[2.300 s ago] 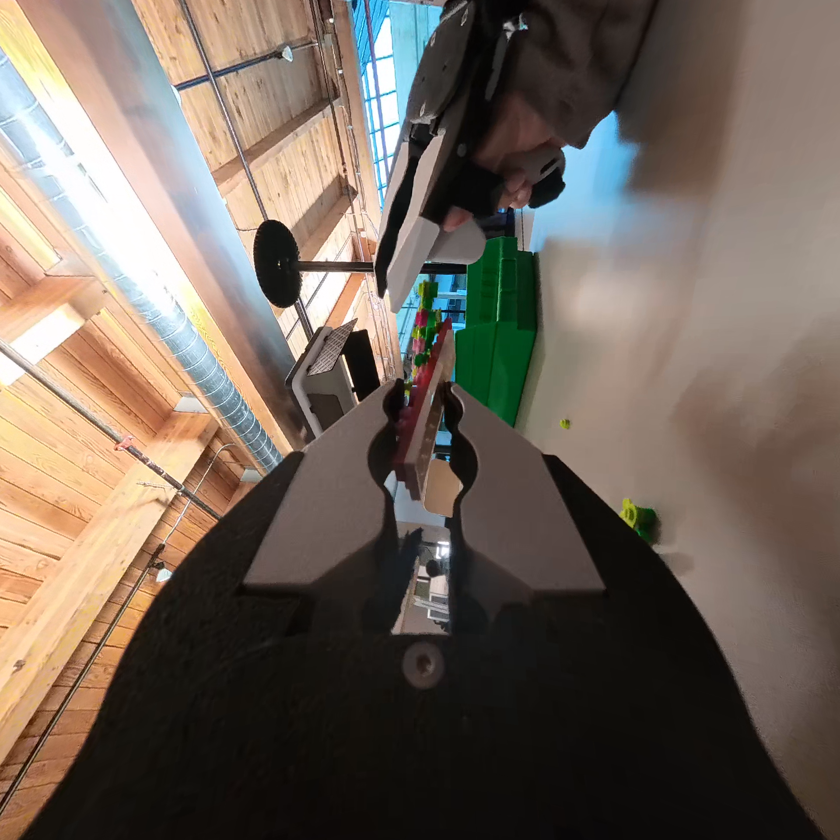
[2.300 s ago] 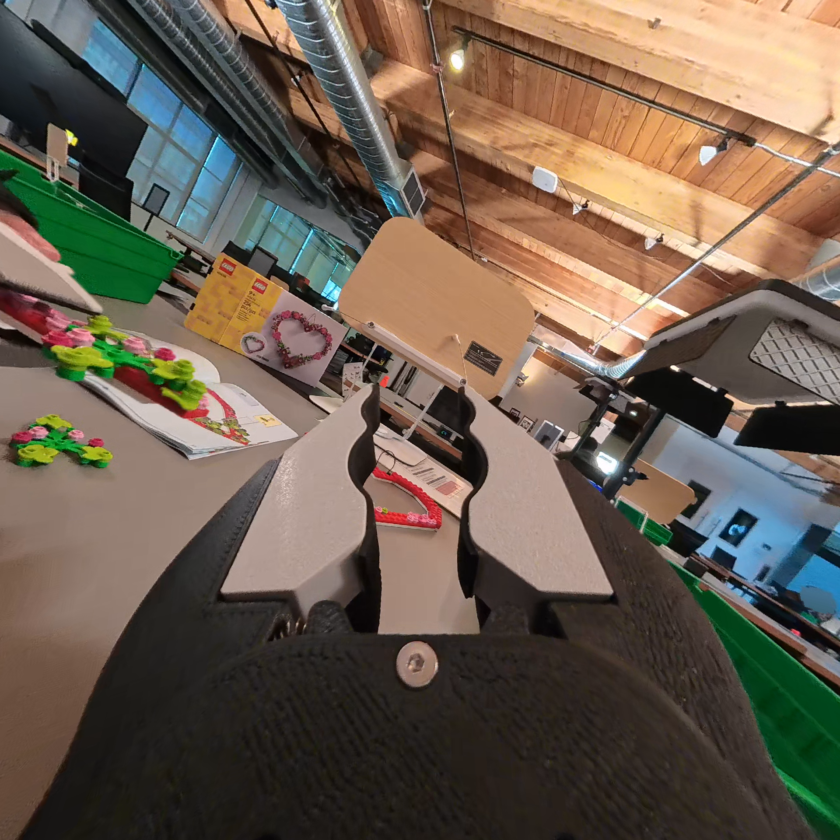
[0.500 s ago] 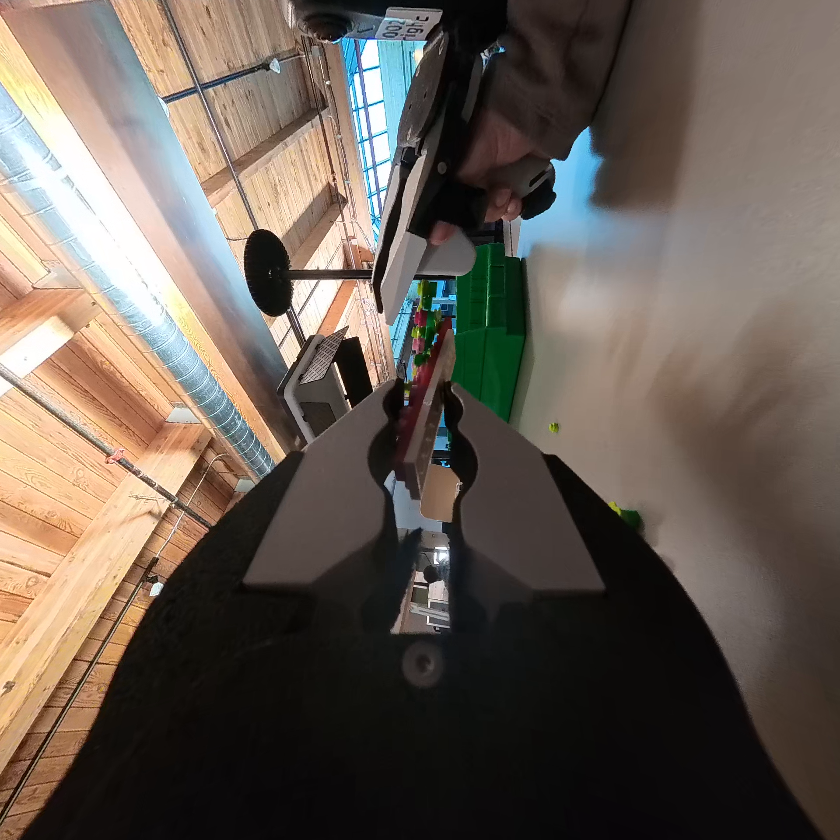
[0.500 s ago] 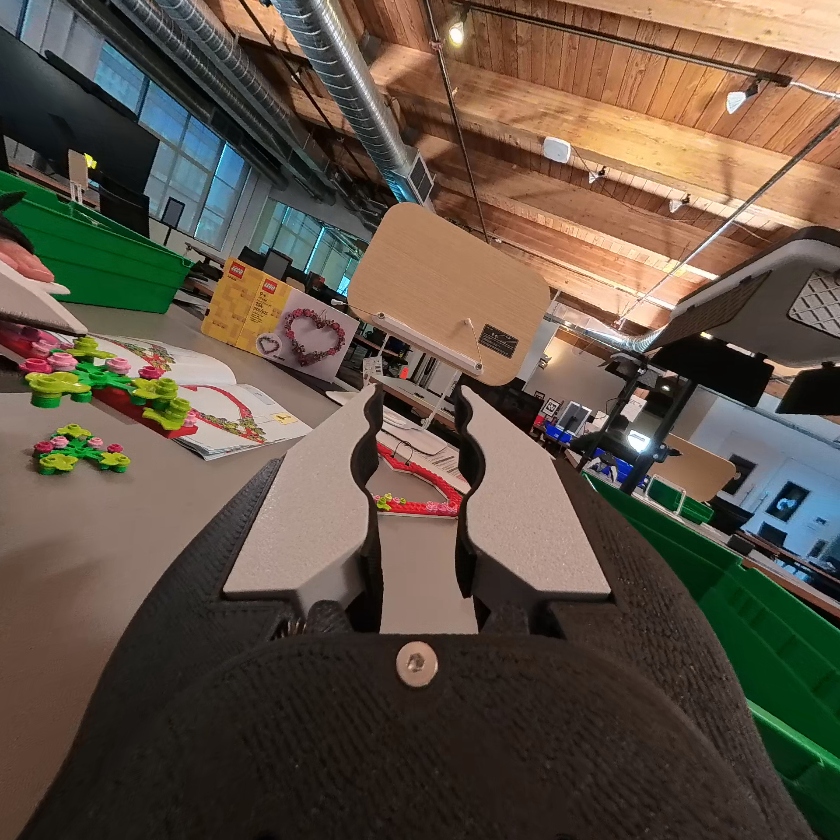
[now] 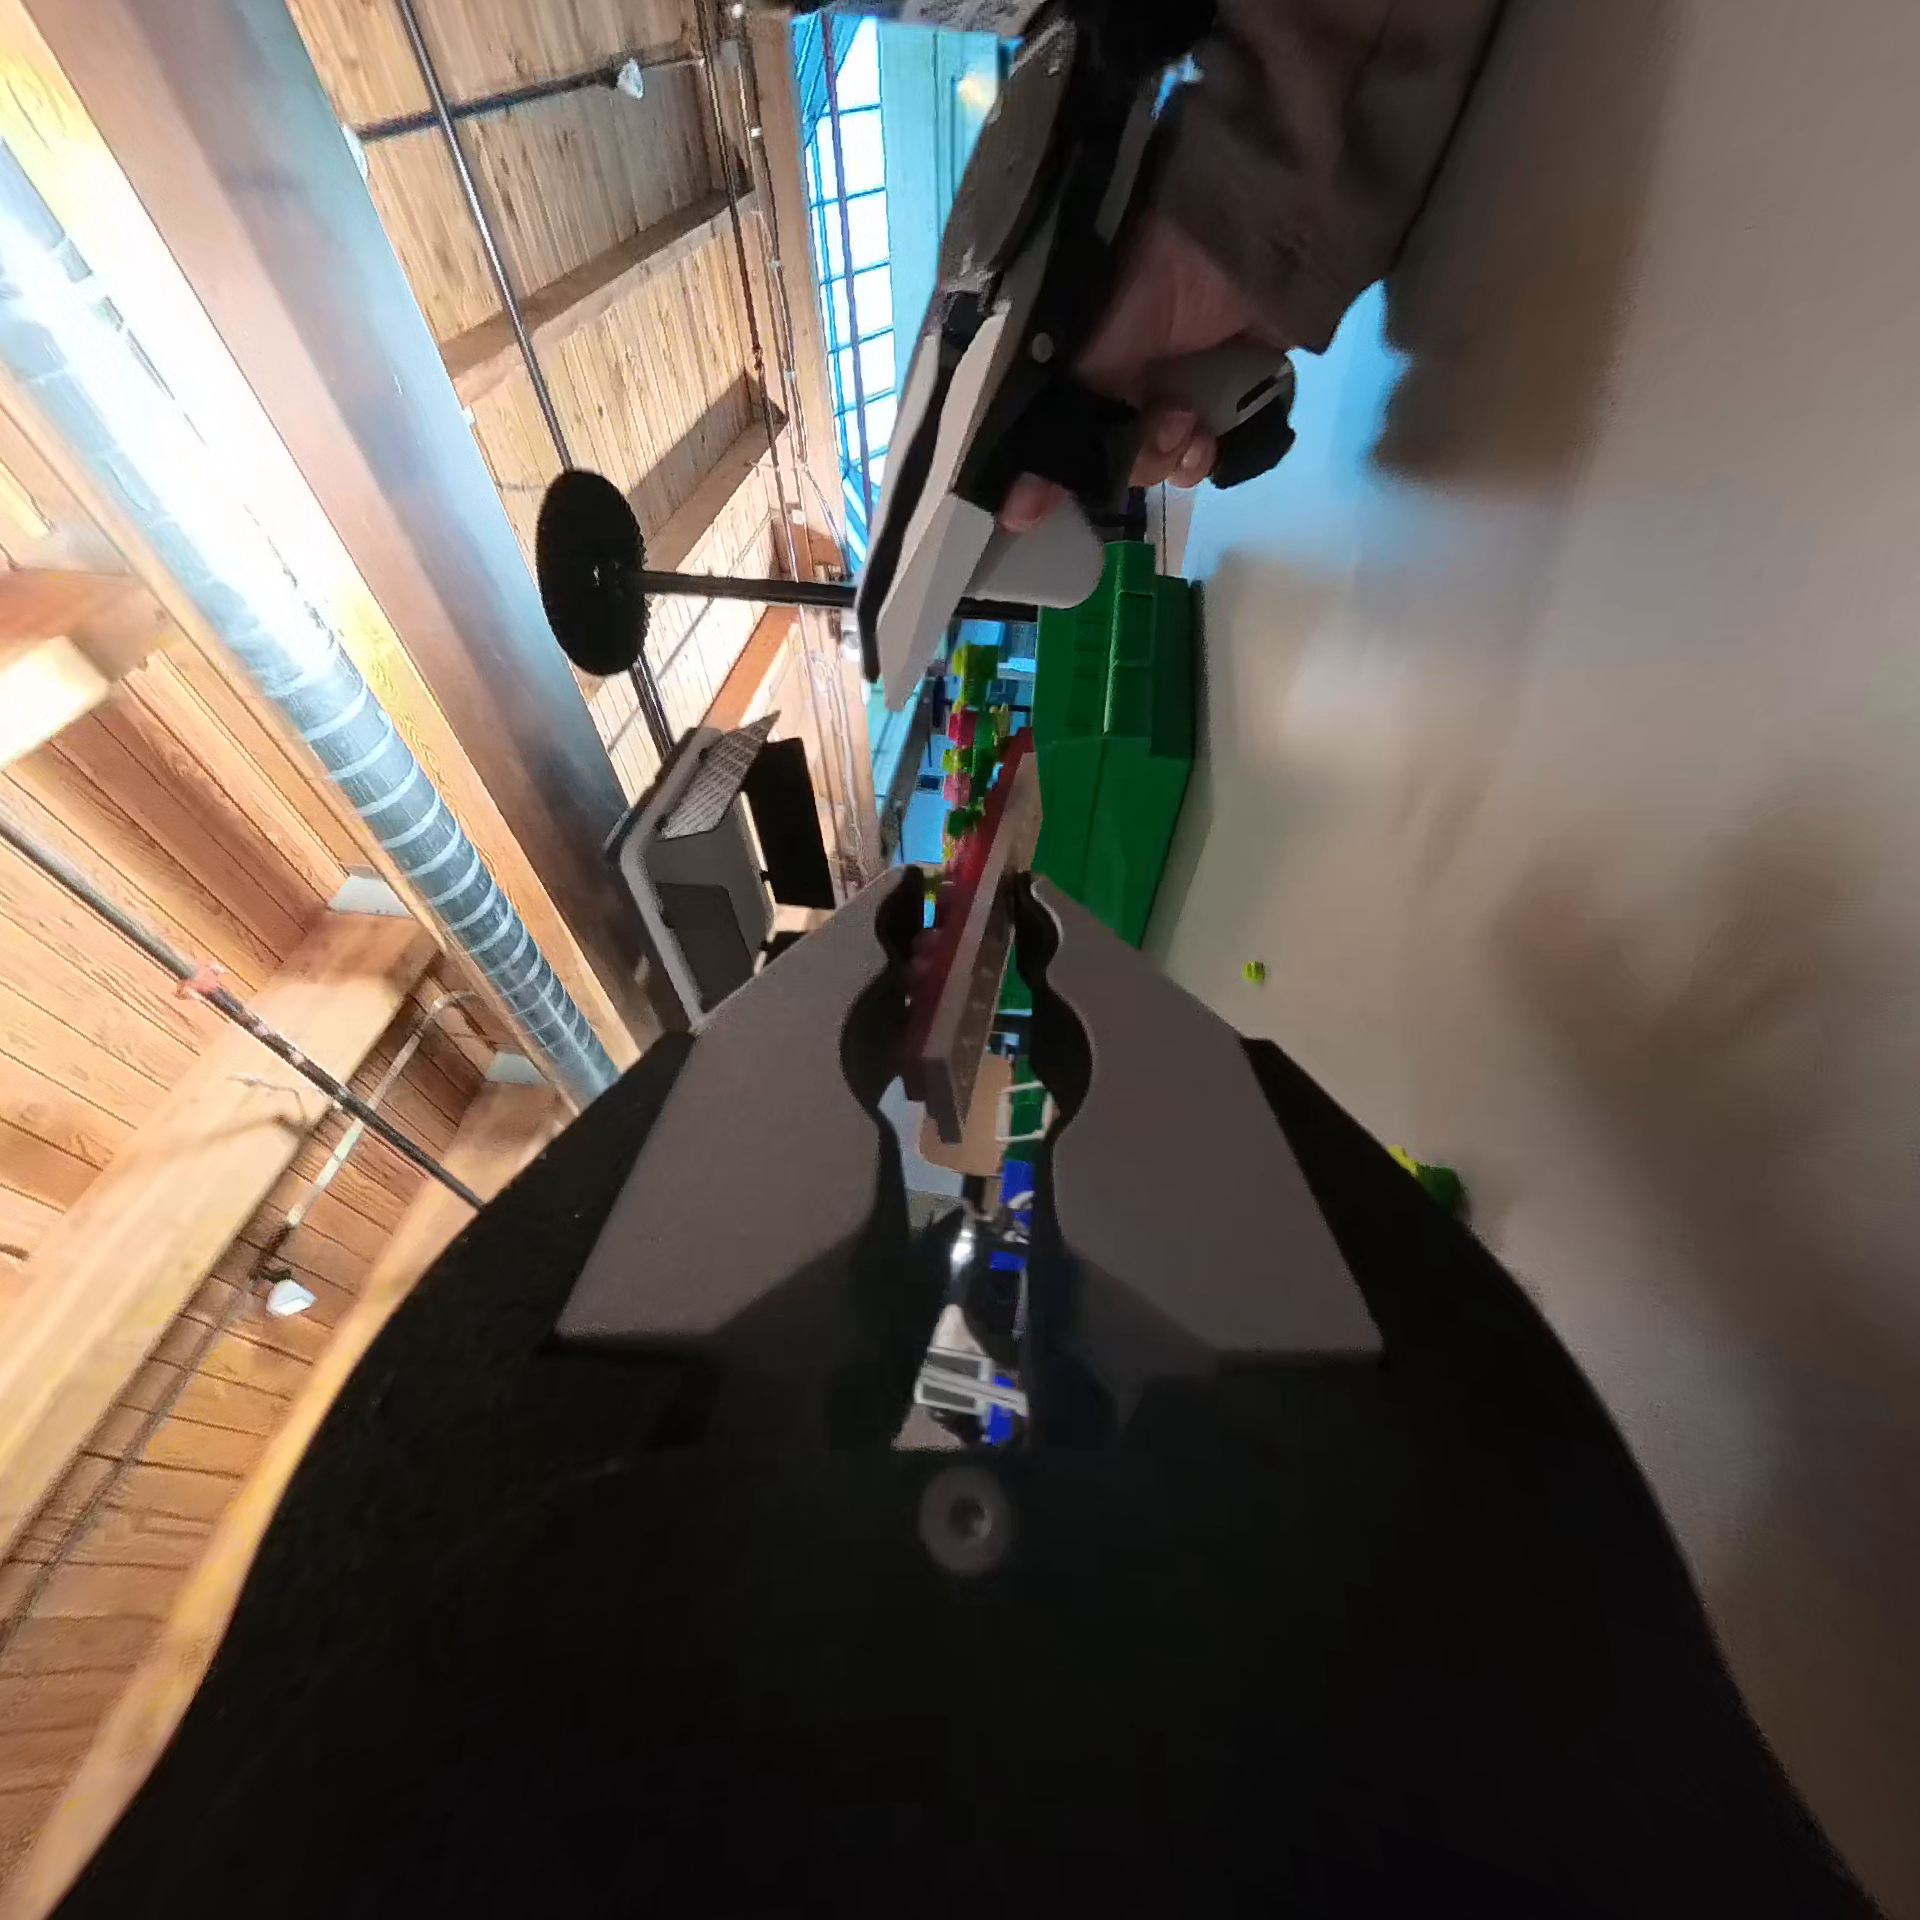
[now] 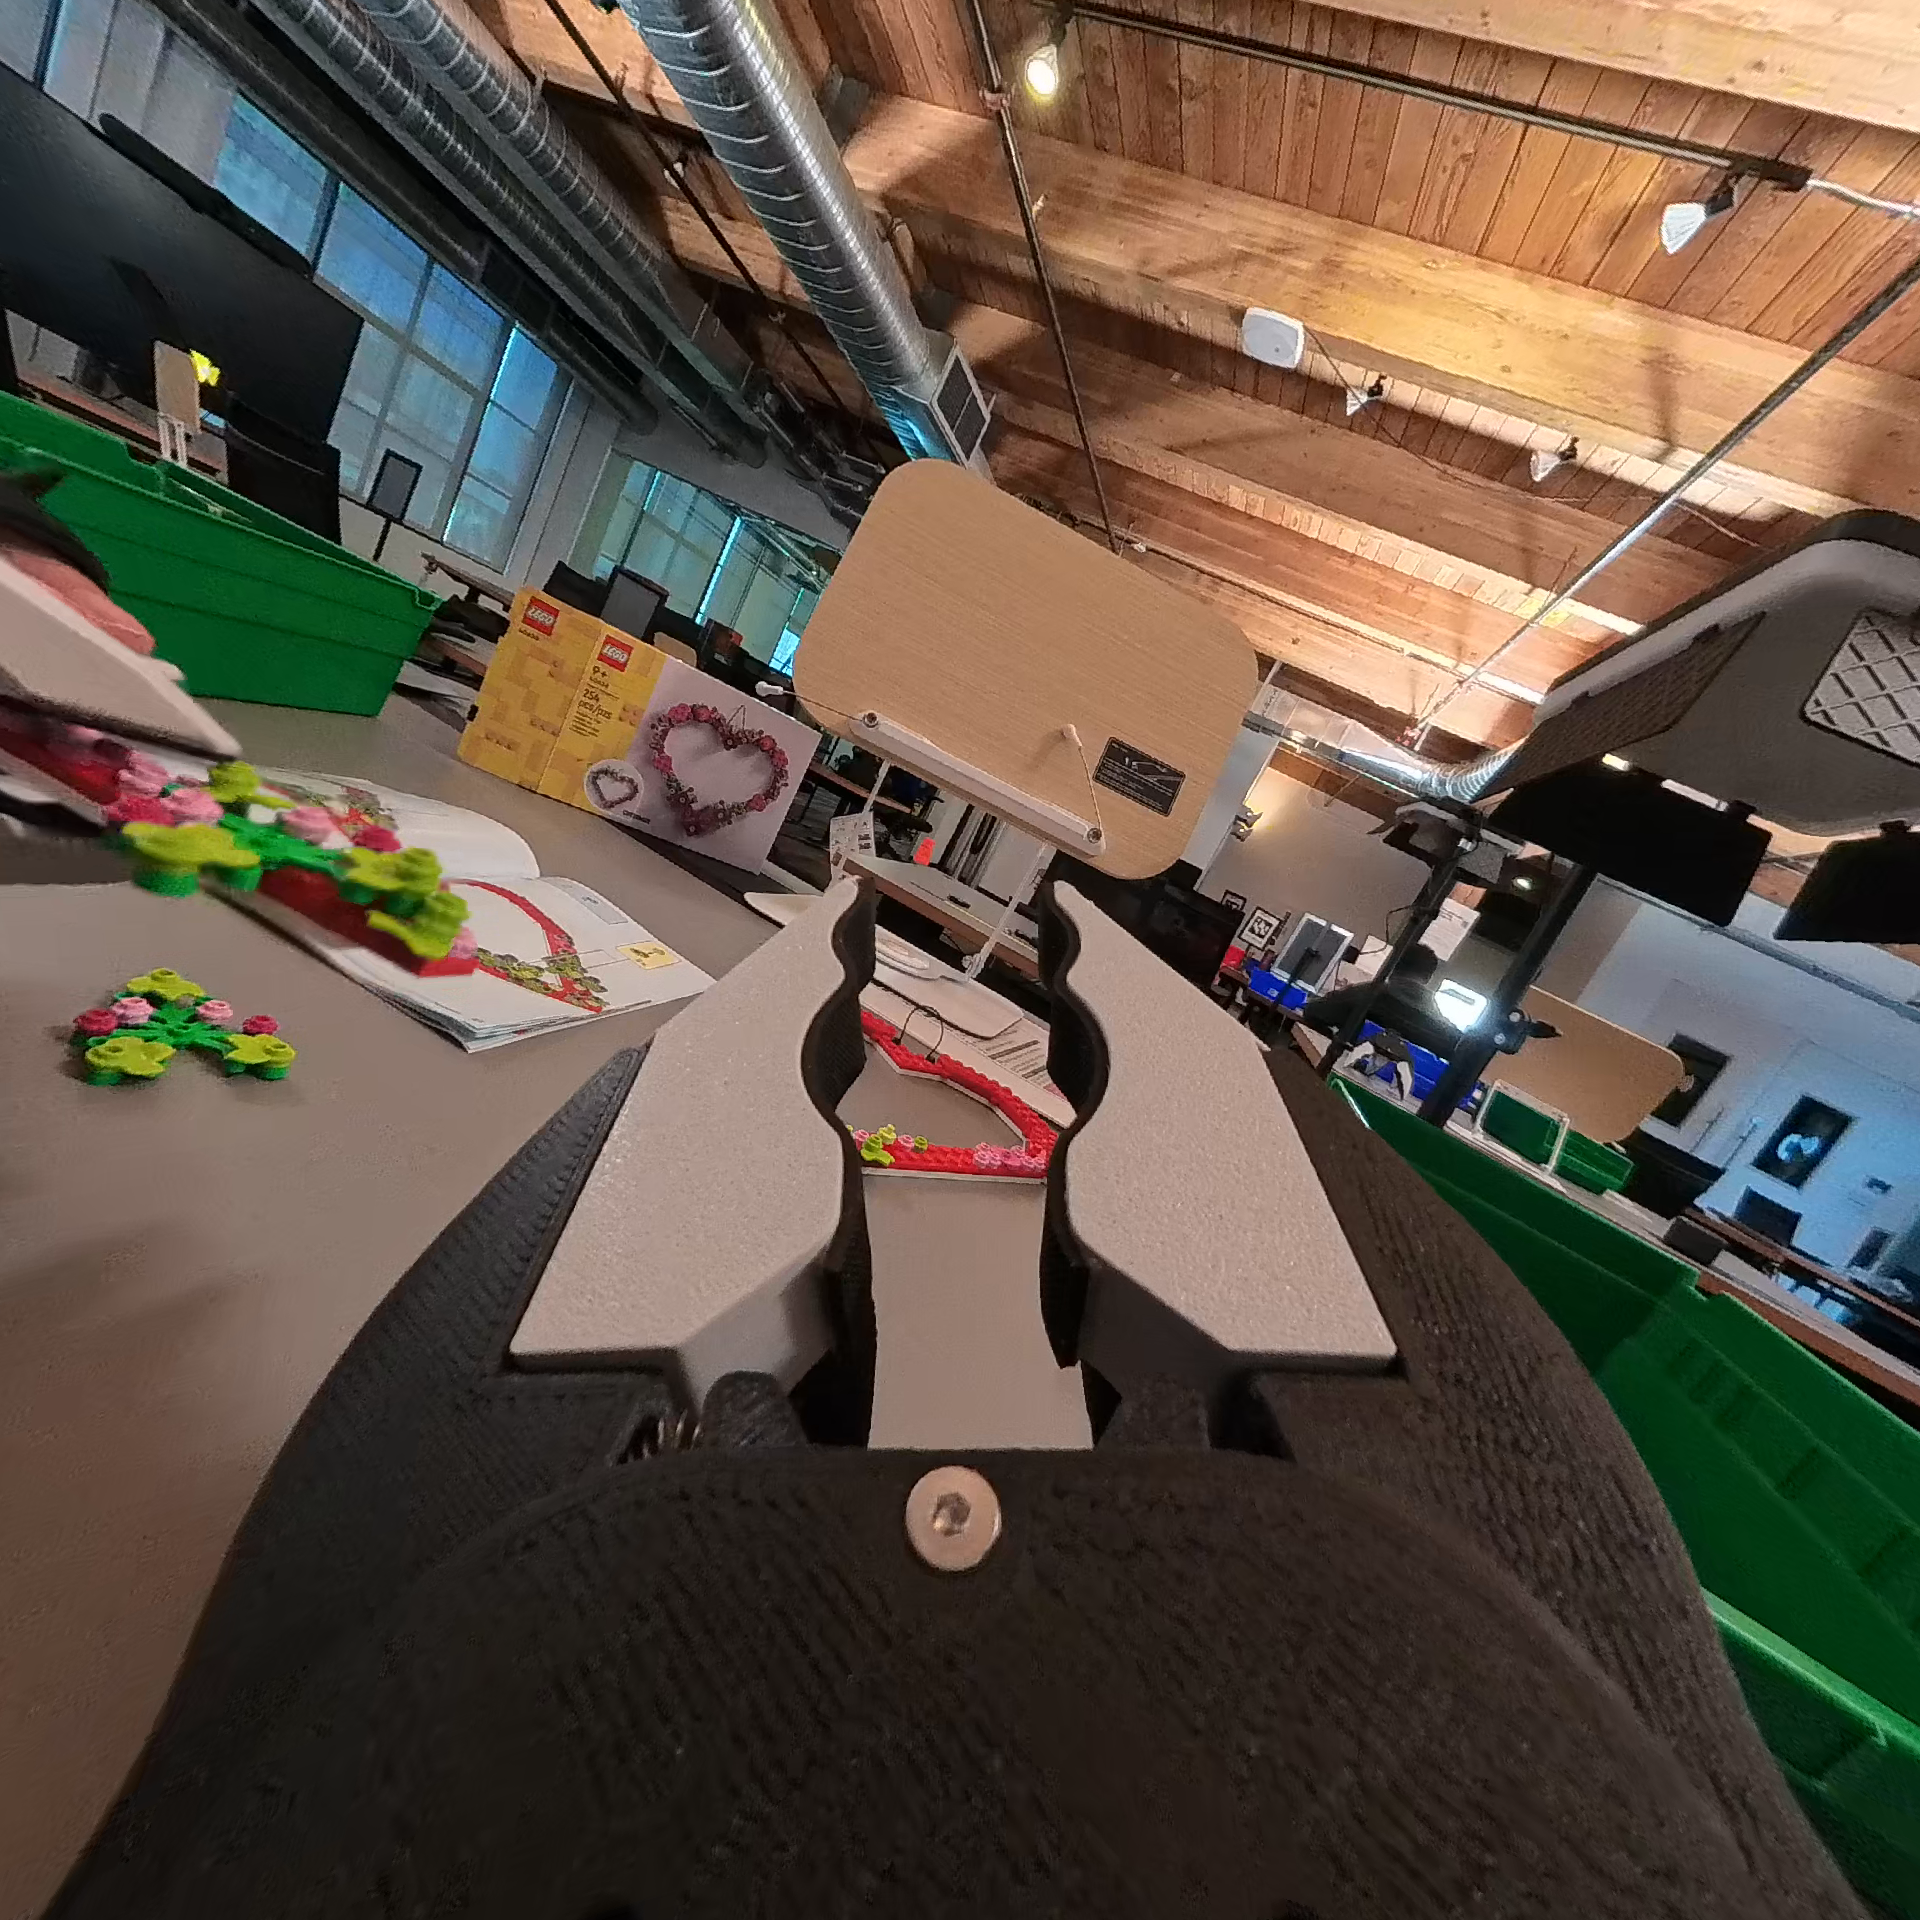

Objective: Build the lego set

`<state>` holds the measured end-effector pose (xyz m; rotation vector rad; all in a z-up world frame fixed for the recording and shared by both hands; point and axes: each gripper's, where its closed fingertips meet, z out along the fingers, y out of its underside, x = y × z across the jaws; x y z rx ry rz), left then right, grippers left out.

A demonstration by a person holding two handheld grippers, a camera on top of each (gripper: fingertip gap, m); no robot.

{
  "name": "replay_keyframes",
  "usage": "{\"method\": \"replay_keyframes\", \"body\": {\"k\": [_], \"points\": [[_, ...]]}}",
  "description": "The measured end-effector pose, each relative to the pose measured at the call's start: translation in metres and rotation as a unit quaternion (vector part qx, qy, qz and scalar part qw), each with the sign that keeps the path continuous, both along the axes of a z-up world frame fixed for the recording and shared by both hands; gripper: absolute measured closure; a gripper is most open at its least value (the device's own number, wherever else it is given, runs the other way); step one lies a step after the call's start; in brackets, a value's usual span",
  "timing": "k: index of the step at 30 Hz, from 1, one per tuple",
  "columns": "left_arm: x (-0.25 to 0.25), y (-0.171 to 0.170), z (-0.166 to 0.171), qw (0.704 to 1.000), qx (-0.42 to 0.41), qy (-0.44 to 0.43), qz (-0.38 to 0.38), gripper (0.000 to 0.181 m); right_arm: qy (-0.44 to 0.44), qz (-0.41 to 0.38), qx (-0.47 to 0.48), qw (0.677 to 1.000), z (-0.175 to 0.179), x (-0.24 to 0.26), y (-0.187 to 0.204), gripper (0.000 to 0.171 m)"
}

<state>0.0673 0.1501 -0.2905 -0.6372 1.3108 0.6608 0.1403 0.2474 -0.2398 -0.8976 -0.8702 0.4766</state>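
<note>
The red heart segment (image 5: 971, 966), a strip of red plates carrying lime-green leaves and pink flower studs, was clamped edge-on in the left gripper (image 5: 968, 904), whose jaws were nearly closed on the plate, and it was held clear of the bench (image 6: 312, 1247); the right wrist view showed the same segment (image 6: 312, 883) jutting from that gripper over the open instruction booklet (image 6: 540, 956). The right gripper (image 6: 948, 925) held nothing, its jaws a moderate gap apart, and through that gap the other heart part (image 6: 956, 1122), a red curved frame with a few green and pink pieces, lay flat on the bench toward the far edge, in front of the wooden book stand (image 6: 1018, 665). A small loose flower cluster (image 6: 177, 1029) sat on the bench just nearer than the booklet, well apart from the frame. The yellow set box (image 6: 634, 727) stood beyond the booklet, a green bin (image 6: 239, 603) at the far-left edge and another green bin (image 6: 1662, 1403) along the right edge. Judgement: the step in hand was joining decorated segments into the heart frame, with the build partly done. The next move would likely call for the empty right gripper to take the frame or the loose cluster, then line up studs squarely before pressing; a skewed press could pop the small flowers off.
</note>
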Motion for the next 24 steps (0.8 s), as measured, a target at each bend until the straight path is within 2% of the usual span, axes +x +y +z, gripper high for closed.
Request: {"method": "replay_keyframes", "body": {"k": [5,11,14,17,19,21,24], "points": [[-0.023,0.013,0.017,0.995,-0.047,-0.087,0.026,0.168,0.016,0.007,-0.016,1.000,0.002,-0.003,0.001,0.142],[-0.027,0.014,0.022,0.995,-0.038,-0.077,0.042,0.168,0.044,0.063,-0.040,0.996,0.010,-0.021,0.000,0.140],[-0.042,0.017,0.039,0.992,-0.048,-0.107,0.050,0.168,0.051,0.120,0.009,0.991,0.049,-0.045,-0.003,0.138],[-0.085,0.032,0.072,0.982,-0.063,-0.155,0.089,0.168,0.050,0.199,0.076,0.976,0.109,-0.071,-0.016,0.135],[-0.109,0.036,0.096,0.976,-0.089,-0.177,0.087,0.168,0.048,0.251,0.105,0.961,0.146,-0.086,-0.025,0.135],[-0.125,0.037,0.124,0.979,-0.074,-0.167,0.091,0.168,0.039,0.287,0.109,0.951,0.176,-0.101,-0.029,0.135],[-0.145,0.045,0.165,0.982,-0.019,-0.129,0.139,0.168,0.047,0.325,0.077,0.942,0.212,-0.120,-0.033,0.135]]}}
